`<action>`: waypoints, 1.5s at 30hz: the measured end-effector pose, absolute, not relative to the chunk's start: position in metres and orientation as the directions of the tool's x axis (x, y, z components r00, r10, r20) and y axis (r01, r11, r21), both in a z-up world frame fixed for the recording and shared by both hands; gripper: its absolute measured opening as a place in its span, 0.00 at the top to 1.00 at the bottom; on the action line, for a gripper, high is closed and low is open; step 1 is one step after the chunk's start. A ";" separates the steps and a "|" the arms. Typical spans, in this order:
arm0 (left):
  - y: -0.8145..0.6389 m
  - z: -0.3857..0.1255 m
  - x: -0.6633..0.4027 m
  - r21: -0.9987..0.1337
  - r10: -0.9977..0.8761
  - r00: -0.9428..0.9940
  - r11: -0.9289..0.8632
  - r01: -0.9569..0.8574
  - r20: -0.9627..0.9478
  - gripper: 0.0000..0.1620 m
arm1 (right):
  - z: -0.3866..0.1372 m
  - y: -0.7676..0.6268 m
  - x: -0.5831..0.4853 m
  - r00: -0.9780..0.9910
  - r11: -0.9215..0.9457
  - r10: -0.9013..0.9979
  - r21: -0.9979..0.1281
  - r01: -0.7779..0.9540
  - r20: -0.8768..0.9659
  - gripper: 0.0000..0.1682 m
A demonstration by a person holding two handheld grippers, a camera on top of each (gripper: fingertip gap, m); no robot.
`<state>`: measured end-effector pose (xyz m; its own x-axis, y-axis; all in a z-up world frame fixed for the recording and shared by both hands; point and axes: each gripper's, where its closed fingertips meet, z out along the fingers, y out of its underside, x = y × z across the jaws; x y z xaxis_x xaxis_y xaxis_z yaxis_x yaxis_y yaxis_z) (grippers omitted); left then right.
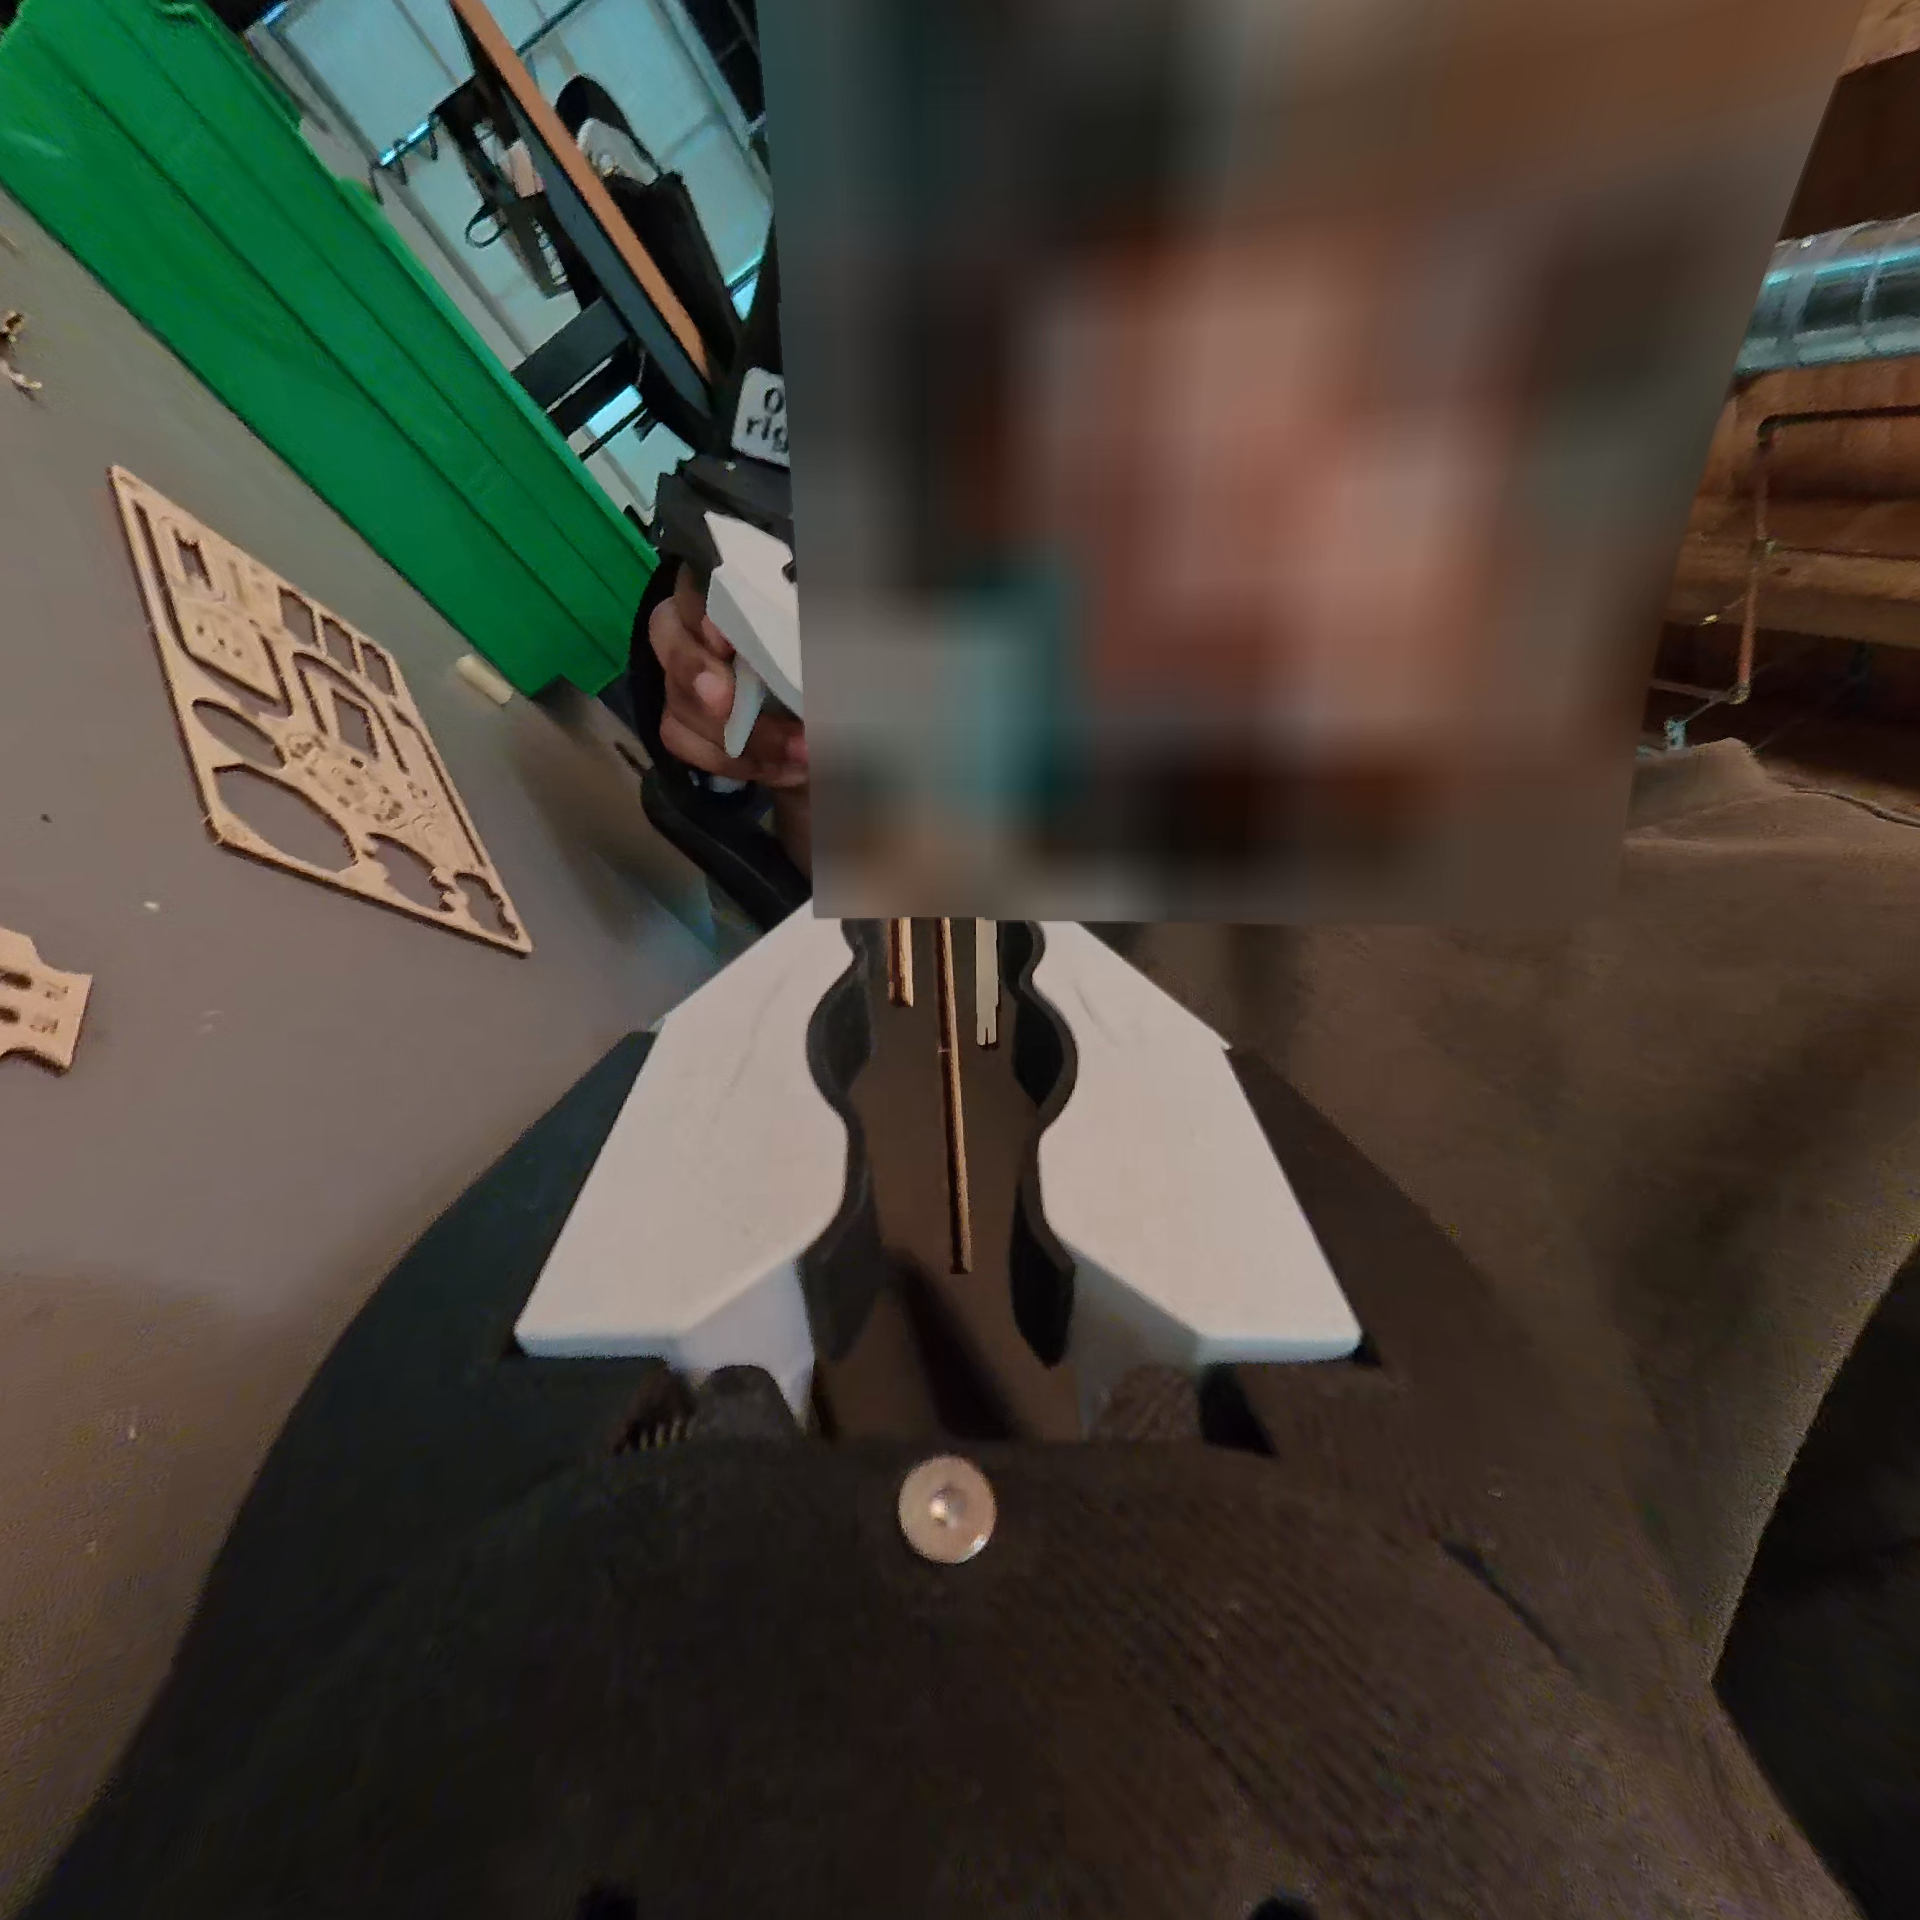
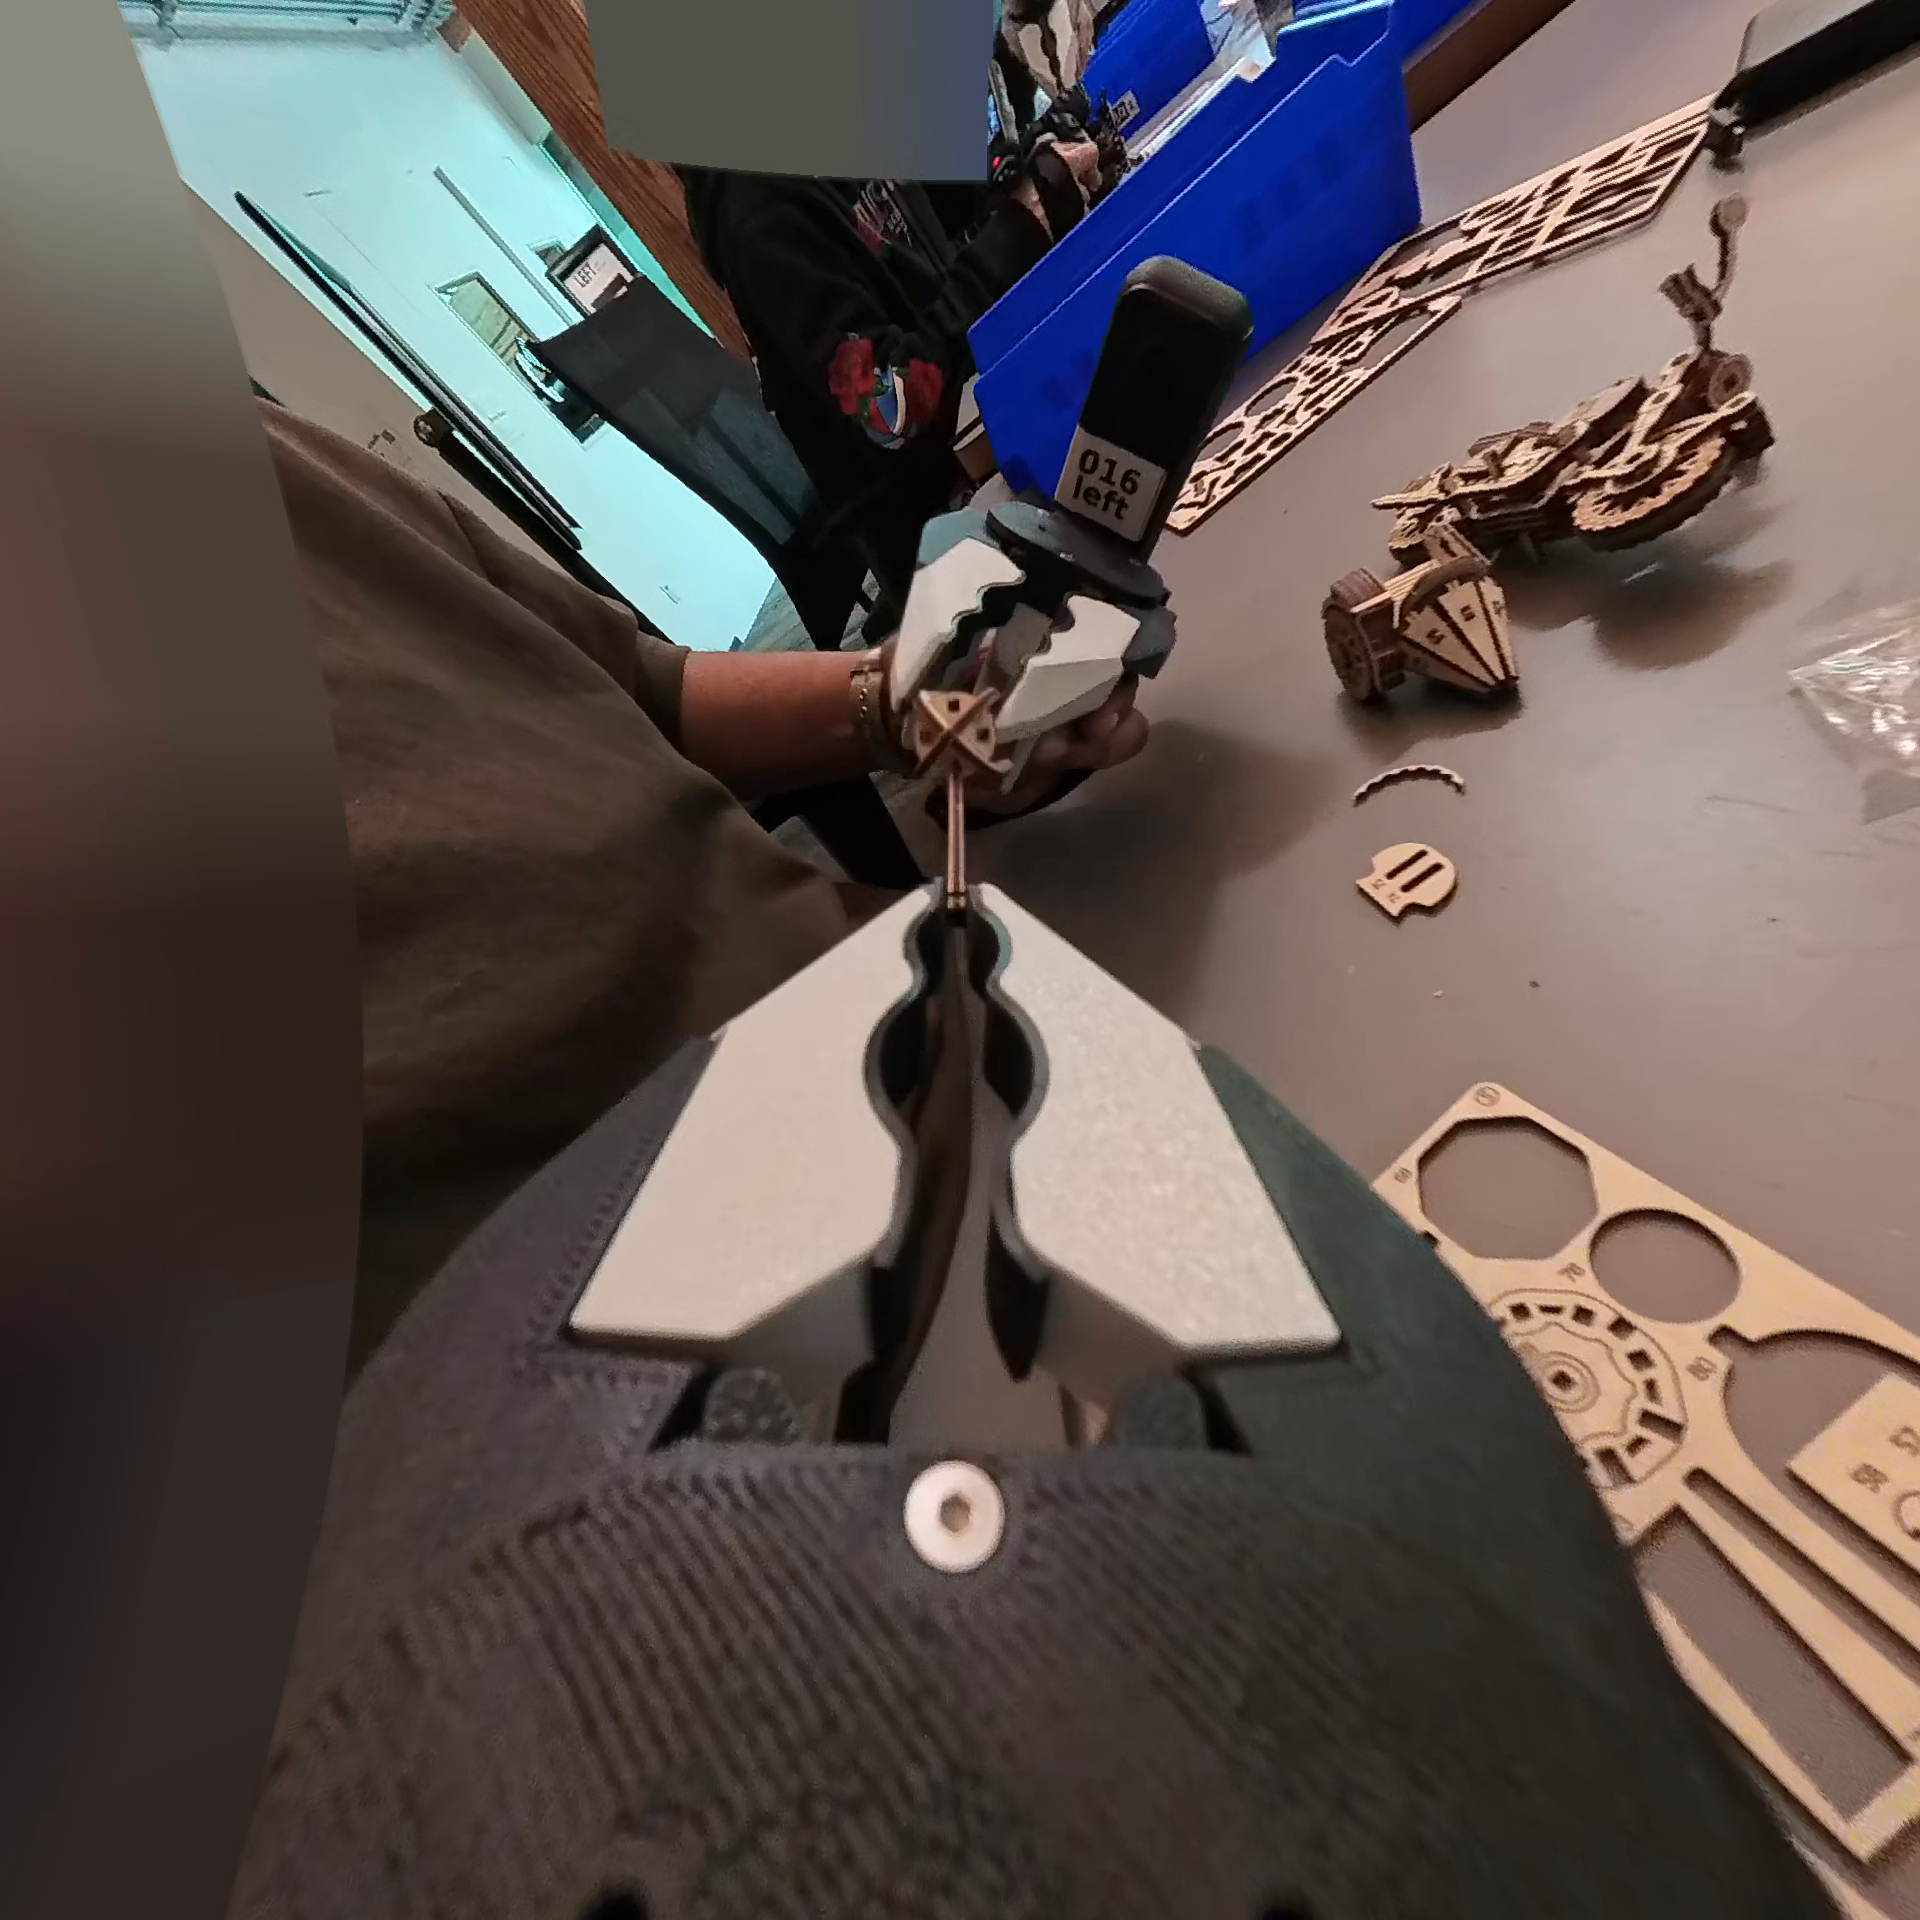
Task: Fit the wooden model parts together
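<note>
A long green plastic bin (image 1: 312,343) lies far left on the grey worktop (image 1: 260,1091); a blue plastic bin (image 2: 1226,260) sits far off, crinkled clear plastic (image 2: 1860,675) right.

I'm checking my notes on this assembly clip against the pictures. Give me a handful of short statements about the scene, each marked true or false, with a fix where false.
1. The right gripper is shut on a thin wooden rod. True.
2. The left gripper holds a small cross-shaped wooden piece. True.
3. The bin behind the left gripper in the right wrist view is red. False: it is blue.
4. A partly built wooden model rests on the table. True.
5. The wooden sheet in the left wrist view has all its parts in place. False: many cut-outs are empty.
</note>
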<state>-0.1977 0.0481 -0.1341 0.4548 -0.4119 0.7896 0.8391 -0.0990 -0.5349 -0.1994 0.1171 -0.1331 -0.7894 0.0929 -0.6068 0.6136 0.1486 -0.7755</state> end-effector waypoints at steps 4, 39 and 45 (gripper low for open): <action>0.051 -0.147 -0.192 -0.524 -0.361 0.442 -0.168 0.835 0.821 0.88 | -0.137 0.116 -0.200 -0.798 0.174 0.117 -0.779 0.603 -0.592 1.00; 0.055 -0.161 -0.193 -0.475 -0.299 0.407 -0.207 0.855 0.863 0.88 | -0.152 0.119 -0.199 -0.792 0.250 0.159 -0.752 0.610 -0.590 0.99; 0.056 -0.164 -0.192 -0.502 -0.276 0.441 -0.216 0.837 0.854 0.88 | -0.153 0.119 -0.199 -0.790 0.251 0.163 -0.750 0.612 -0.591 0.99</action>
